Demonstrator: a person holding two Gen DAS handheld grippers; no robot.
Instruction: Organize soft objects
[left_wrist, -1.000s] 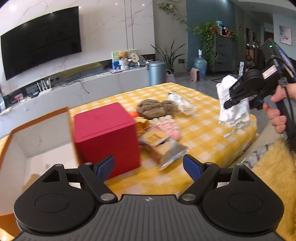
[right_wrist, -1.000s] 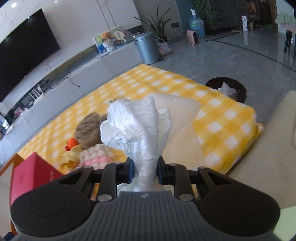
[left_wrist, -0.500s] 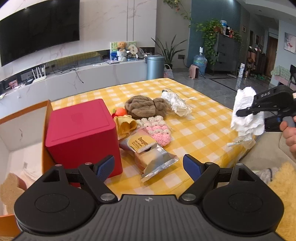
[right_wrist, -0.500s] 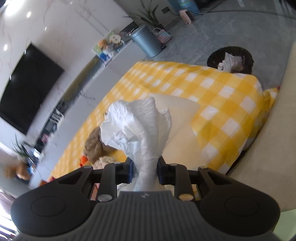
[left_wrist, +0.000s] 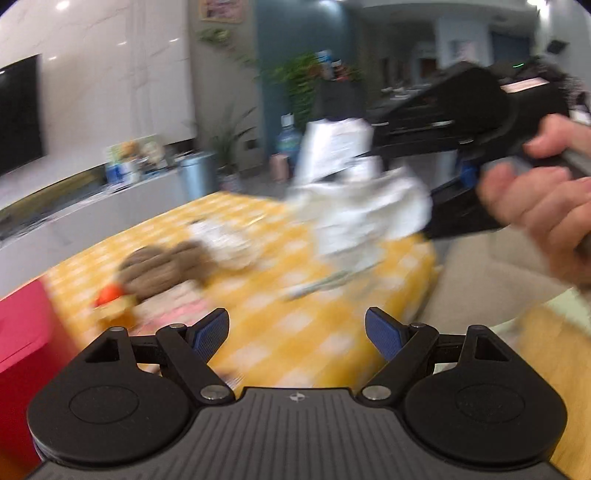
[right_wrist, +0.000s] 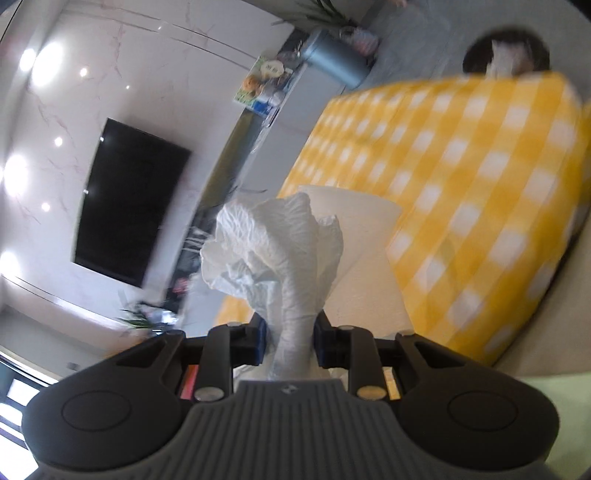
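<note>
Right gripper (right_wrist: 289, 341): your blue pads pinch the twisted neck of a crinkled white bag (right_wrist: 279, 254), held above the table edge.
Left gripper (left_wrist: 296, 332): your jaws are spread wide, holding nothing.
Table (left_wrist: 332, 295): yellow checked cloth; a brown knitted bundle (left_wrist: 166, 264) lies on it, blurred.

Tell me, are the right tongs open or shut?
Shut: the right tongs pinch the crumpled white tissue, held above the yellow checked table.
</note>
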